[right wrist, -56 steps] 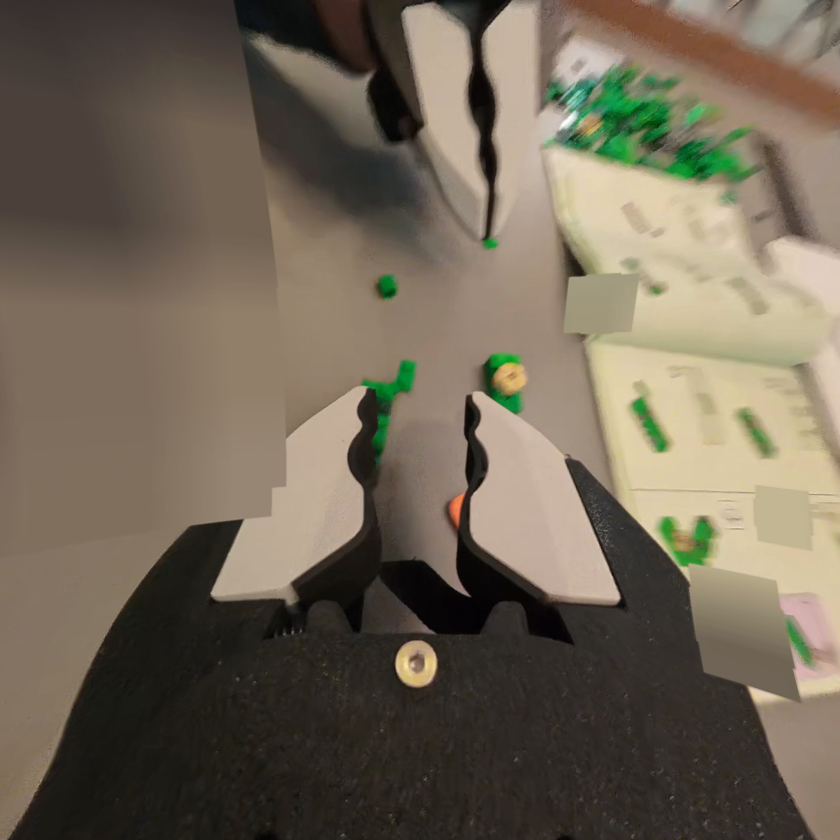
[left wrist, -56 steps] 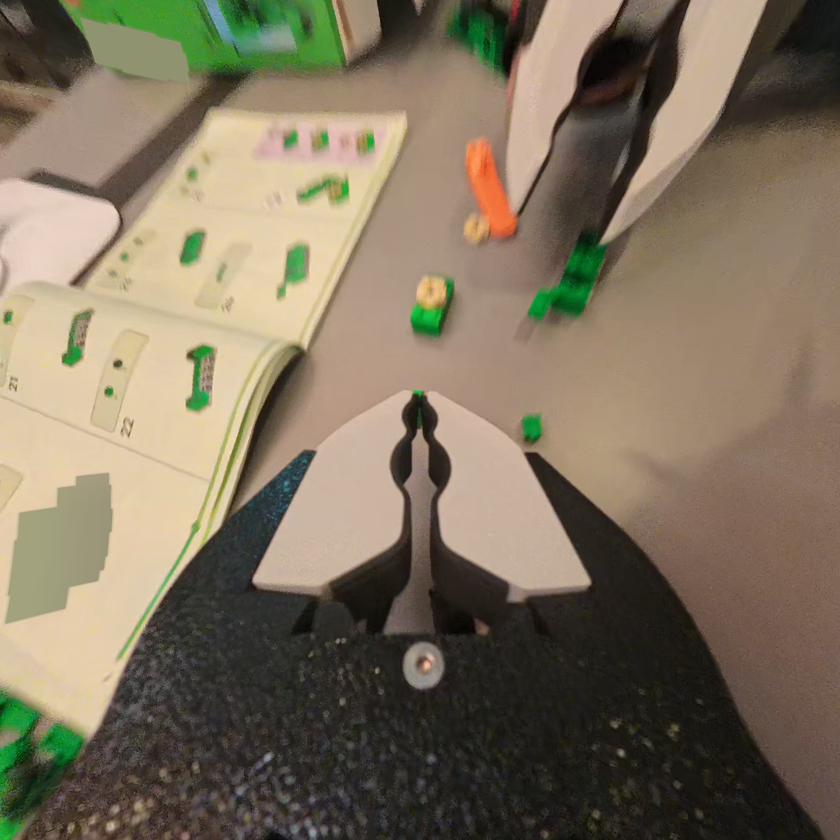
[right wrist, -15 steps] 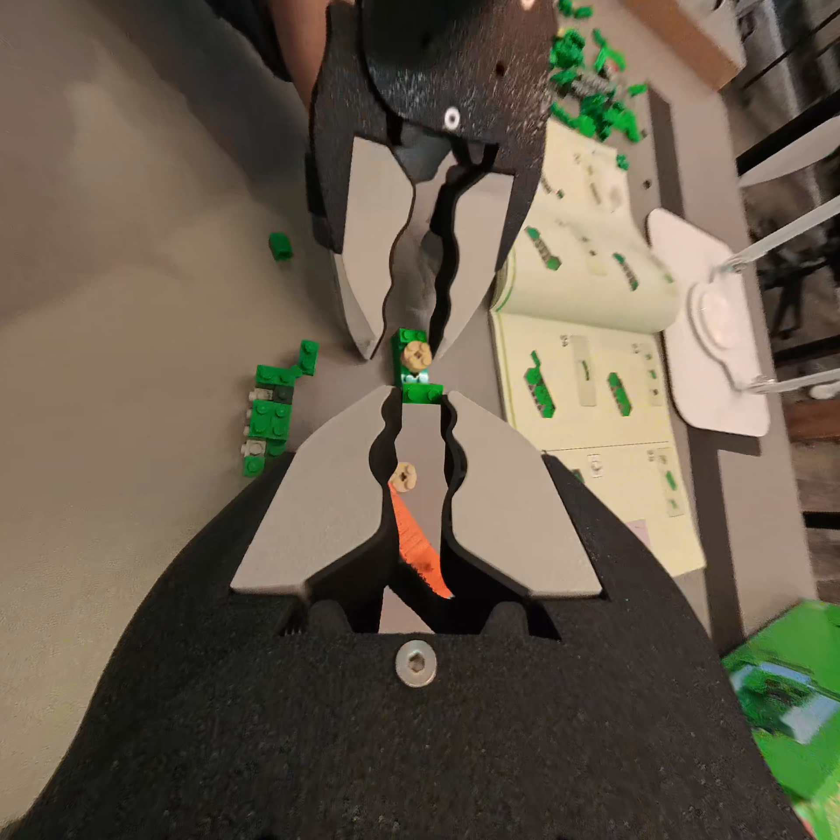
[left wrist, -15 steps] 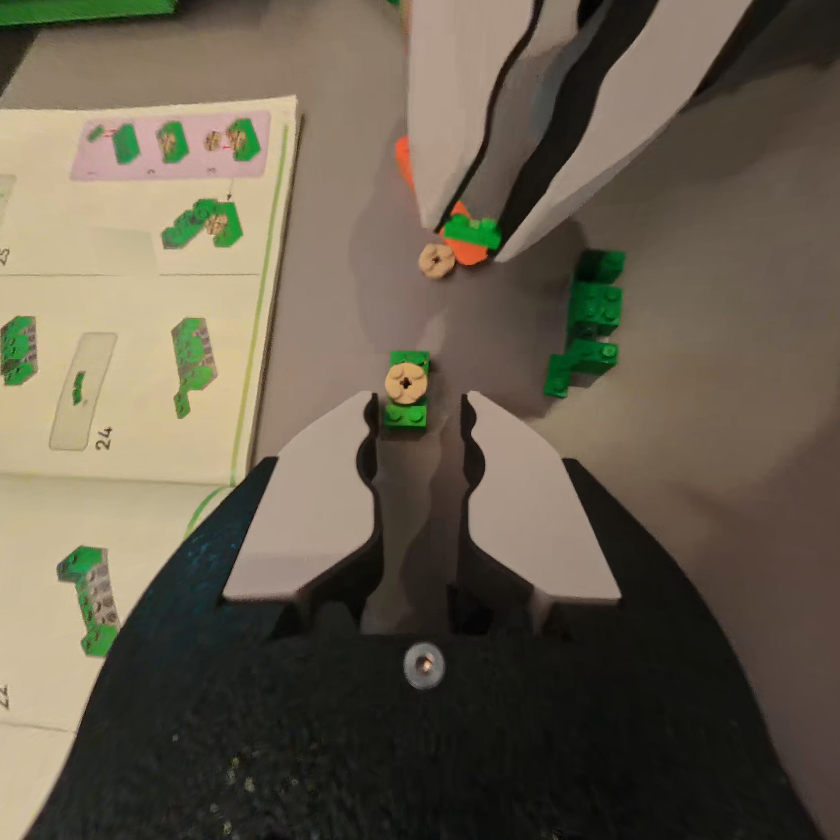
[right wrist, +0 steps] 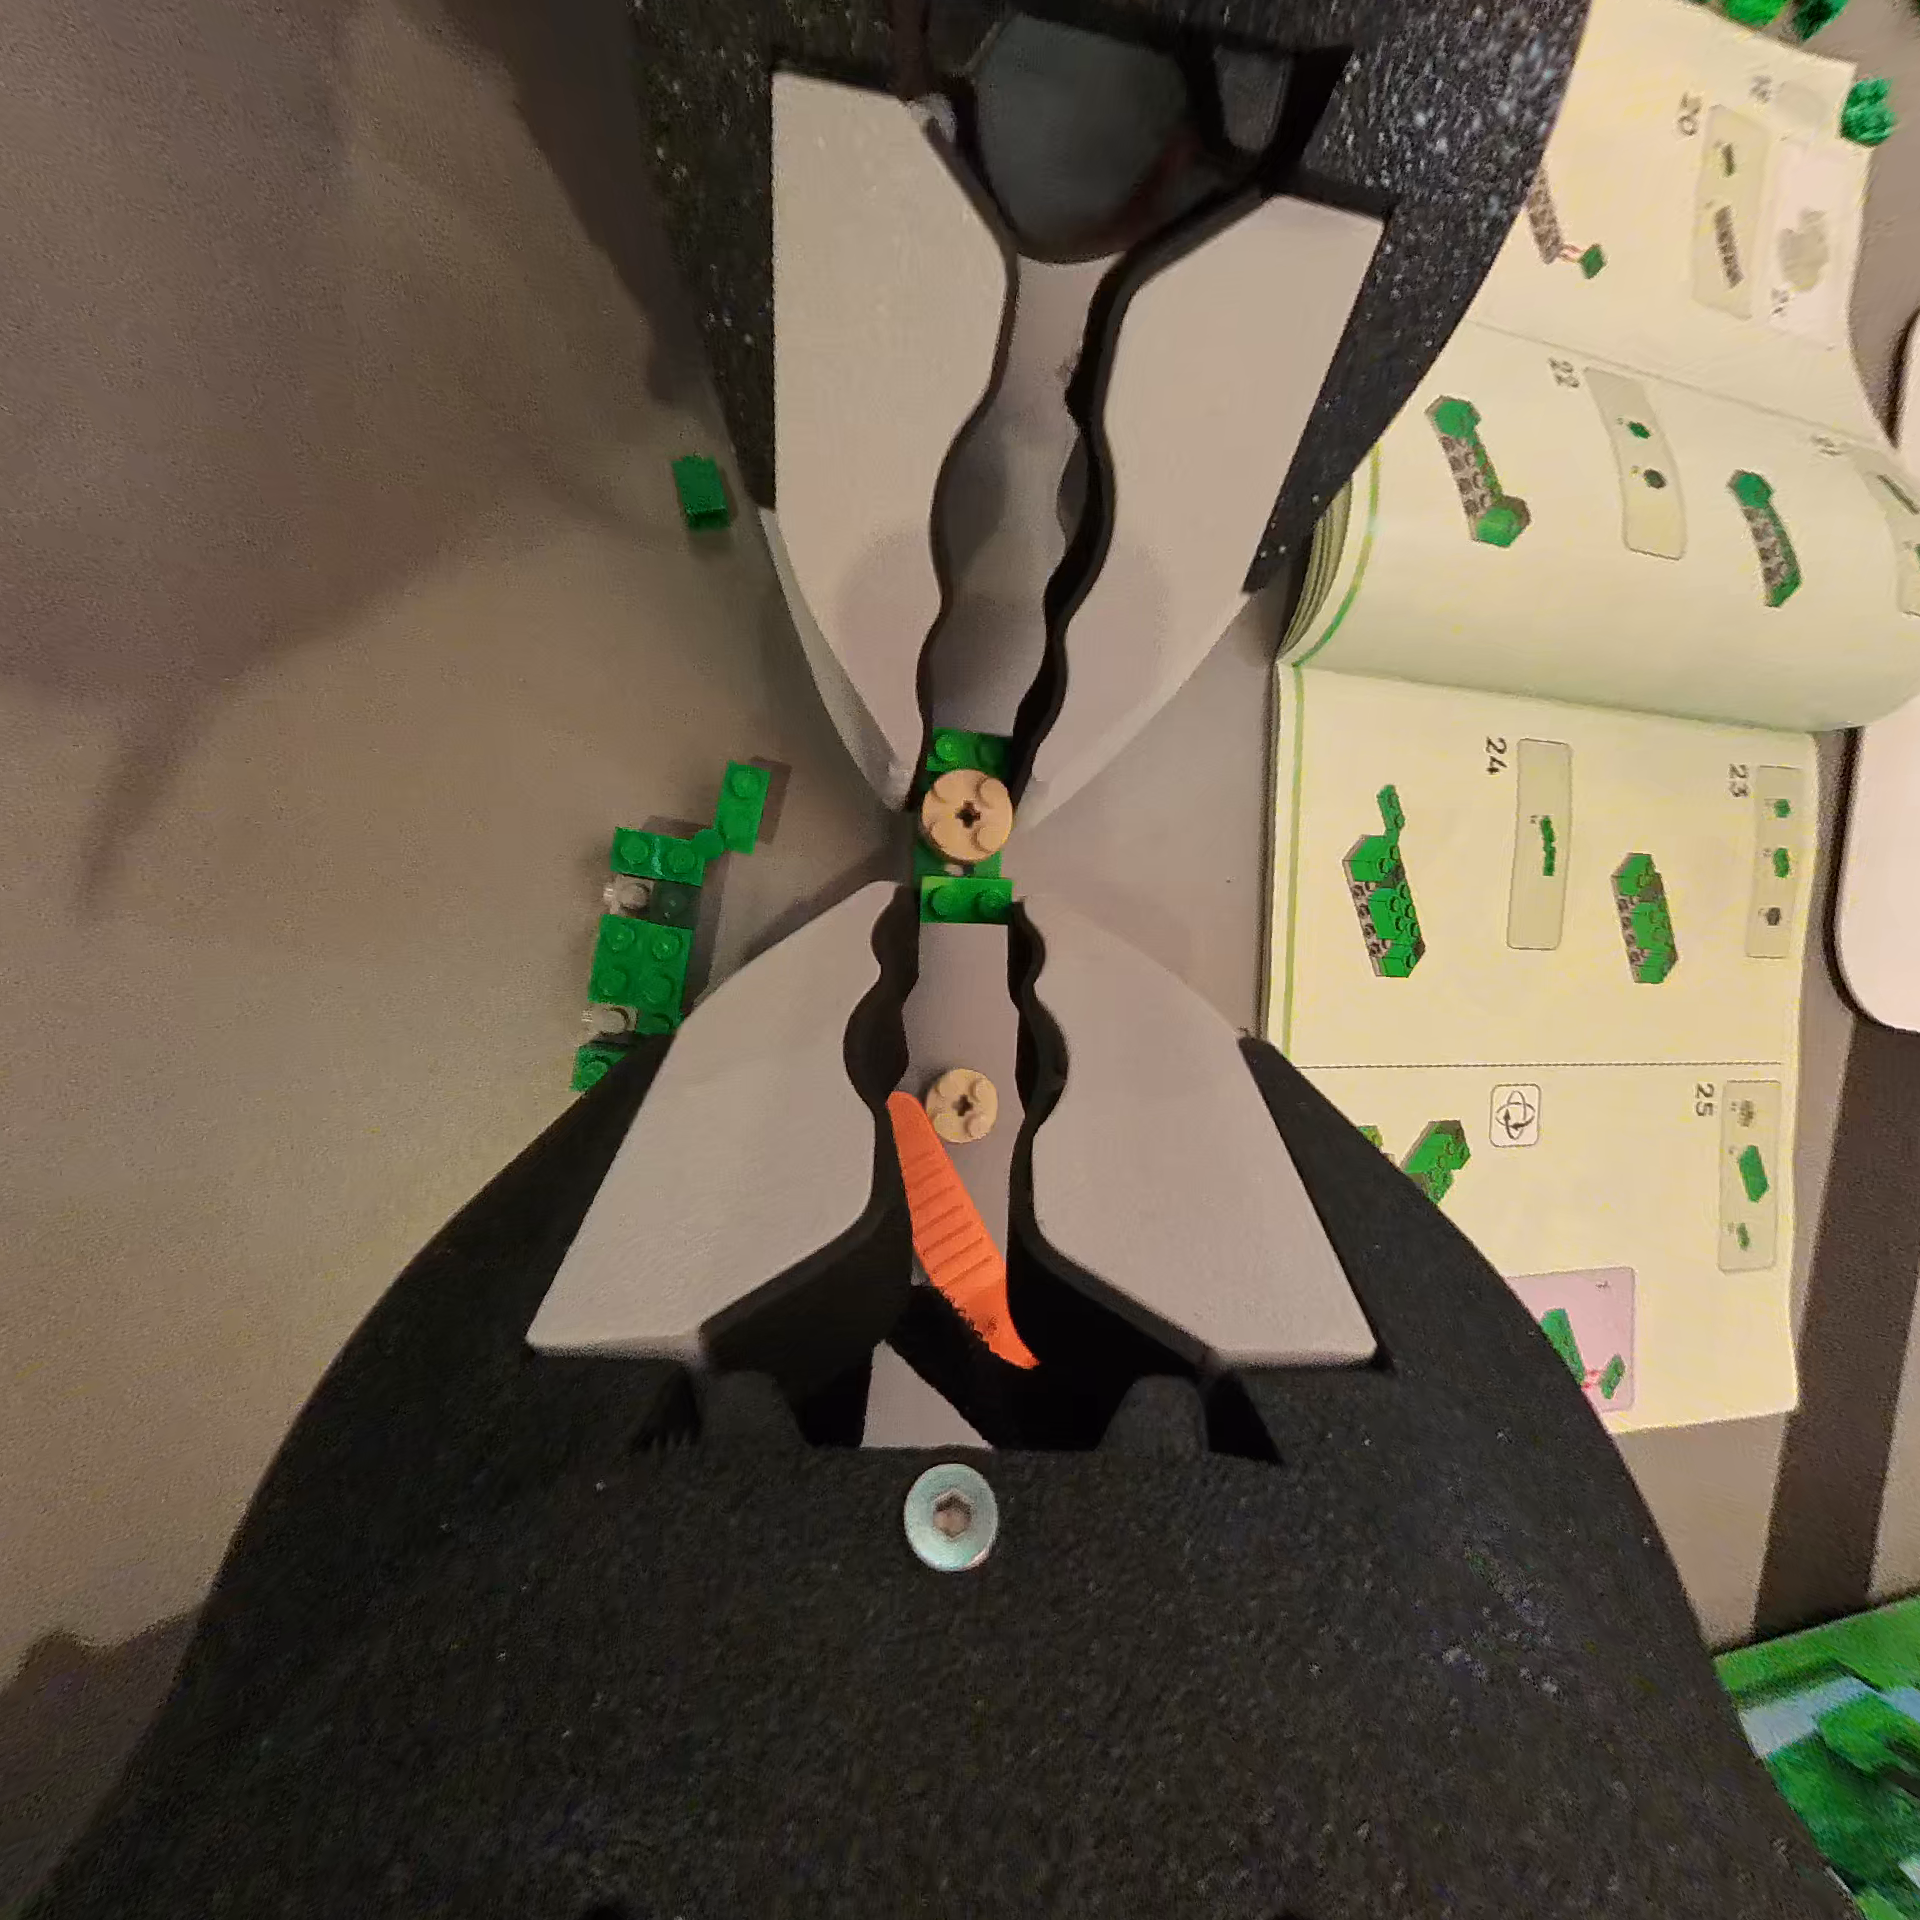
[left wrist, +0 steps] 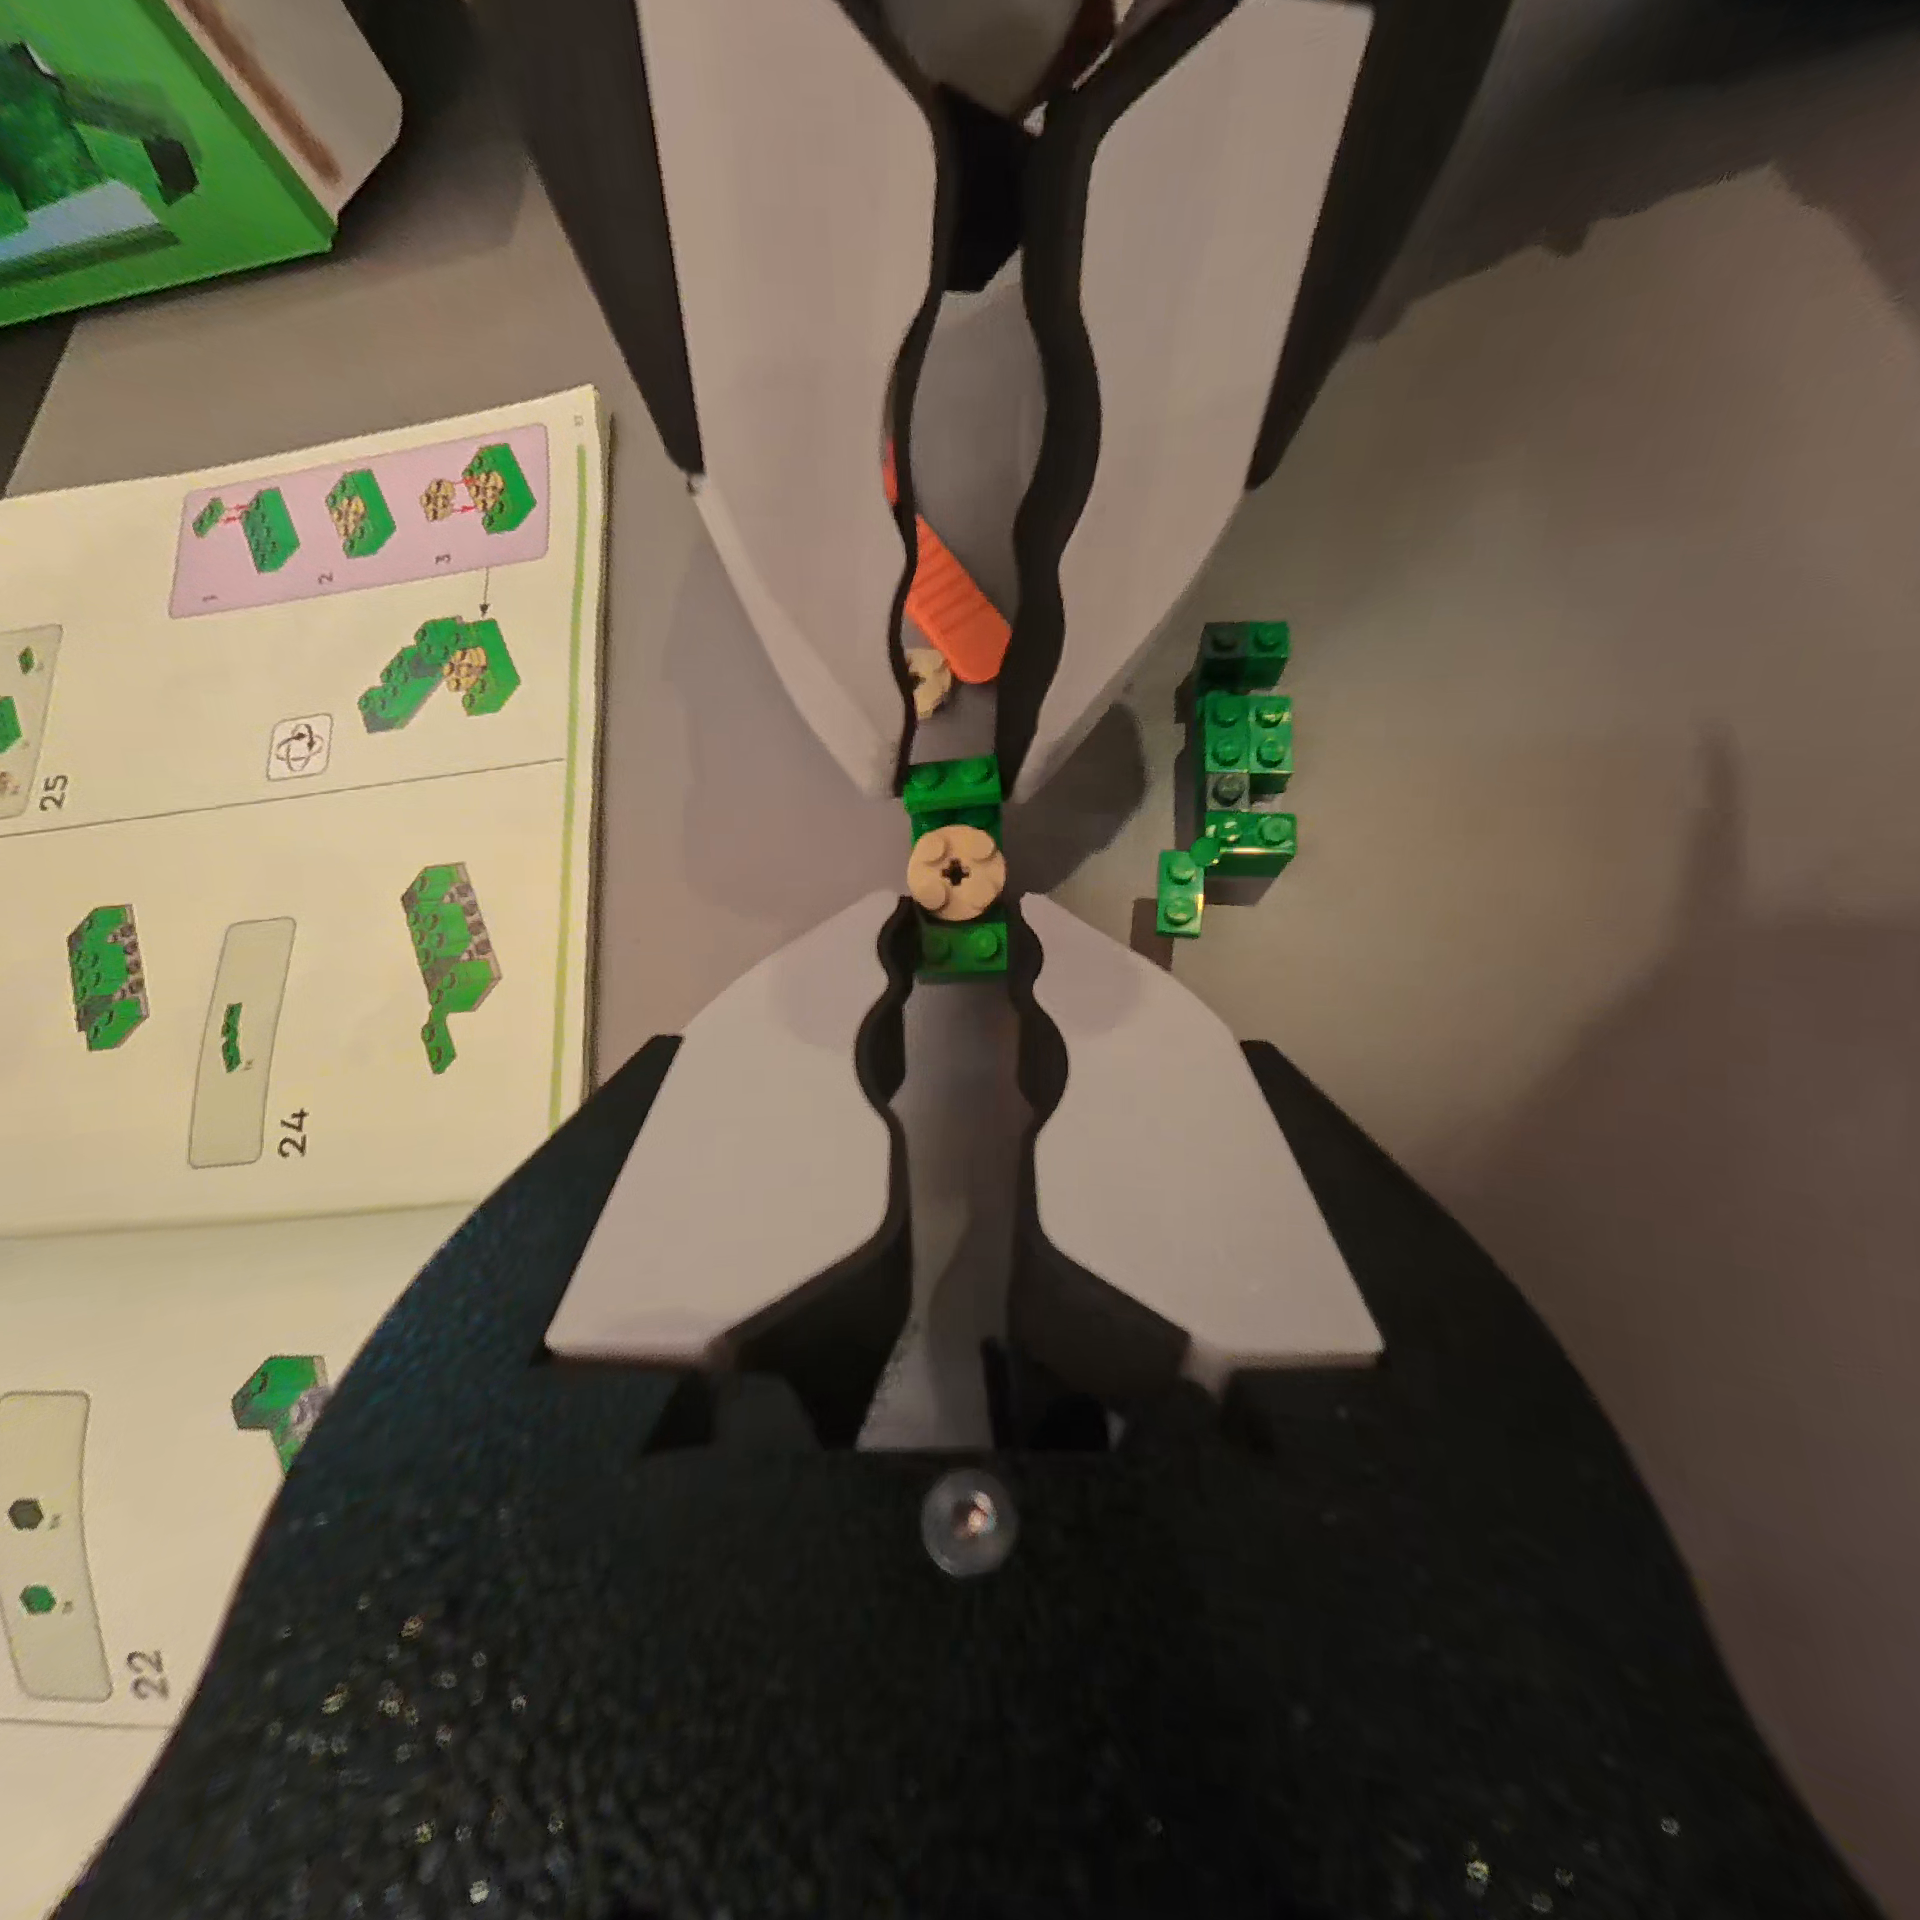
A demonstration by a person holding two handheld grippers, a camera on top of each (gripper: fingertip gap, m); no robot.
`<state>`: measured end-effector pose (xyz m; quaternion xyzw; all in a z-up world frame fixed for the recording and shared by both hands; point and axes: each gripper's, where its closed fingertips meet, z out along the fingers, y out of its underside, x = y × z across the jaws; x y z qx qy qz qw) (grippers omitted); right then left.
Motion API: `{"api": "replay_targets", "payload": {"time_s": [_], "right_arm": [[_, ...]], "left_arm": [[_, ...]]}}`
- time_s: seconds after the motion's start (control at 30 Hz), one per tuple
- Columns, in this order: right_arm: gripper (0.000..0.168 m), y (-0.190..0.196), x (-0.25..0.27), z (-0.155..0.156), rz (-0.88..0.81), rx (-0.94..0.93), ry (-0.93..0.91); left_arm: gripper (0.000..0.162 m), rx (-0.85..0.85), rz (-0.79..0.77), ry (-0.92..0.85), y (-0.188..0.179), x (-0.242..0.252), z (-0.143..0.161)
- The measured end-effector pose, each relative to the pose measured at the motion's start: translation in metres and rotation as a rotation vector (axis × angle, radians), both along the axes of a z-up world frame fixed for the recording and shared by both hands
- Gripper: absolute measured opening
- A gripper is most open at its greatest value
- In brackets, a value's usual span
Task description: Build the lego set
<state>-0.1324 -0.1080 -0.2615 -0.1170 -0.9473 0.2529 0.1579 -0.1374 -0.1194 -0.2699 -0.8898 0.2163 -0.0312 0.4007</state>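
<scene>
The left hand-held gripper (left wrist: 961, 940) clamps the green brick (left wrist: 963, 948) on the table (left wrist: 1558, 727); the right hand-held gripper (right wrist: 964, 899), at 12 o'clock, pinches a green plate (right wrist: 966, 900) against it.

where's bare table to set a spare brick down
Bare grey table lies beyond the green sub-assembly, on the side away from the instruction booklet. It's crowded between the gripper tips, around the green brick with tan round plate, orange separator and loose tan plate.
</scene>
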Motion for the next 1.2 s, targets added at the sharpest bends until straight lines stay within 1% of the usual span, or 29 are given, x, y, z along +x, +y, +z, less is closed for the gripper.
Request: {"api": "replay_targets", "payload": {"time_s": [0.03, 0.3, 0.73, 0.83, 0.97, 1.2], "right_arm": [[0.016, -0.001, 0.001, 0.000, 0.001, 0.002, -0.020], [0.016, -0.001, 0.004, -0.002, -0.014, 0.073, -0.089], [0.016, 0.000, 0.002, -0.004, -0.036, 0.152, -0.060], [0.016, 0.000, 0.001, -0.002, -0.038, 0.147, -0.040], [0.021, -0.004, -0.002, 0.003, -0.044, 0.107, -0.021], [0.024, -0.002, -0.006, 0.019, -0.045, 0.064, 0.062]], "left_arm": [[0.016, 0.003, 0.001, -0.002, 0.000, 0.000, 0.000], [0.016, 0.023, -0.008, 0.021, 0.002, 0.002, 0.001], [0.016, 0.038, -0.001, 0.004, 0.003, 0.003, 0.002], [0.016, 0.045, 0.009, -0.024, 0.004, 0.002, 0.003], [0.016, 0.060, 0.019, -0.064, 0.005, 0.003, 0.008], [0.016, 0.080, 0.031, -0.088, 0.003, -0.002, 0.015]]}}
